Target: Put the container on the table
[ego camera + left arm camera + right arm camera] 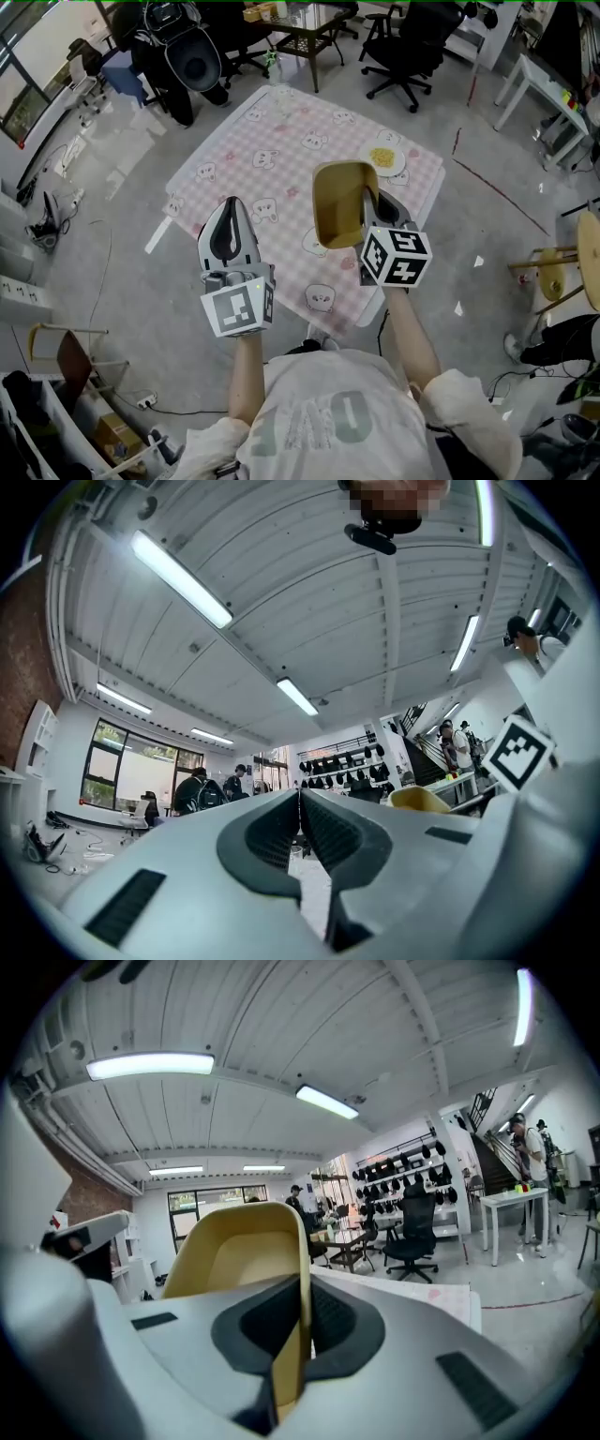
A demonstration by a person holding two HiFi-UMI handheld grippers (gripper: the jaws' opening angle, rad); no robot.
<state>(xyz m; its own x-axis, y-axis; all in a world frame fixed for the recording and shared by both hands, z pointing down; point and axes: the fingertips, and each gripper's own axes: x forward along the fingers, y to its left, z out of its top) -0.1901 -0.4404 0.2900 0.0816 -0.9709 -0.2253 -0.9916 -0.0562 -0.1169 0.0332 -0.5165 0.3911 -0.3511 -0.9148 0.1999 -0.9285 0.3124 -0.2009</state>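
Note:
A yellow, tub-shaped container (339,204) hangs over the table with the pink checked cloth (272,141), tipped on its side with its open mouth showing. My right gripper (368,199) is shut on its right wall. In the right gripper view that thin yellow wall (298,1269) runs between the dark pads of the right gripper (307,1283). My left gripper (230,202) is to the left of the container, above the cloth, shut with nothing in it. In the left gripper view the left gripper (300,794) has its pads together, and the container (419,799) shows to the right.
A white plate with yellow food (384,159) sits on the far right part of the cloth. Black office chairs (412,47) and a stroller (187,56) stand beyond the table. A white desk (544,94) and a wooden chair (562,267) are at the right.

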